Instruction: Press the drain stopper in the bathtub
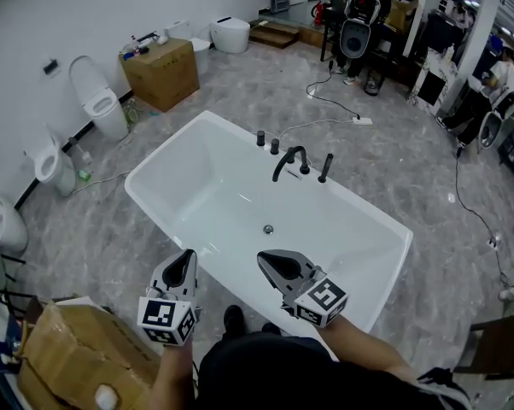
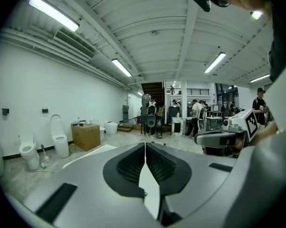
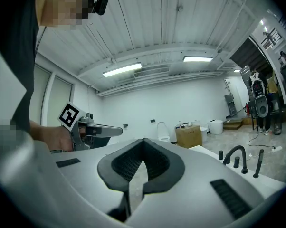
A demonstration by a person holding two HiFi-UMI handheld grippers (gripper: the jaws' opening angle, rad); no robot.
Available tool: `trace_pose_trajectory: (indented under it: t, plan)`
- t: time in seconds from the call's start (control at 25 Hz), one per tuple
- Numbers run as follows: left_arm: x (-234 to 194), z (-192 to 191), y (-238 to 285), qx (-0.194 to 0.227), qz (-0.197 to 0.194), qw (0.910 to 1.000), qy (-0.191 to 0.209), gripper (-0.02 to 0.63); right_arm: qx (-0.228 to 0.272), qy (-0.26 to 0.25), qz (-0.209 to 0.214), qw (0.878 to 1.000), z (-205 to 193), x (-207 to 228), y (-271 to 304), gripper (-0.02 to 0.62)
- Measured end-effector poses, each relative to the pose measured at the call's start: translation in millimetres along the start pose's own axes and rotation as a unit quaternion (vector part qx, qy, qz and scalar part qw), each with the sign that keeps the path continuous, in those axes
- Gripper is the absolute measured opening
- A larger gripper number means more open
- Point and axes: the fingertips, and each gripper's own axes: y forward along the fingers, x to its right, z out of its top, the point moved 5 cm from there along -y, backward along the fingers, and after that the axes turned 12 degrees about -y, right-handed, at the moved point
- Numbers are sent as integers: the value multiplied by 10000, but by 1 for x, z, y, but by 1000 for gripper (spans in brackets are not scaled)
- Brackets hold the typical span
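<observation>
A white freestanding bathtub (image 1: pixel 189 156) stands on the grey floor, with a small round metal drain stopper (image 1: pixel 268 229) in its bottom. A black curved faucet (image 1: pixel 289 161) and black handles sit on the far rim; the faucet (image 3: pixel 235 153) also shows in the right gripper view. My left gripper (image 1: pixel 187 255) hovers over the near rim, jaws shut and empty. My right gripper (image 1: pixel 263 258) is held beside it over the tub's near side, also shut on nothing, a short way before the stopper. In each gripper view the jaw tips meet (image 2: pixel 145 143) (image 3: pixel 143 140).
Toilets (image 1: pixel 99 101) line the left wall beside a cardboard box (image 1: pixel 162 73). Another cardboard box (image 1: pixel 78 357) lies at my lower left. A black cable (image 1: pixel 325 101) and power strip run behind the tub. People and equipment stand at the far right.
</observation>
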Motion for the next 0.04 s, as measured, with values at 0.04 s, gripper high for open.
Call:
trace_pose_trajectory:
  t: [0.04]
  plan:
    - [4, -2, -1, -18, -11, 10000, 1, 21, 1, -2, 22, 10000, 0, -2, -3, 11]
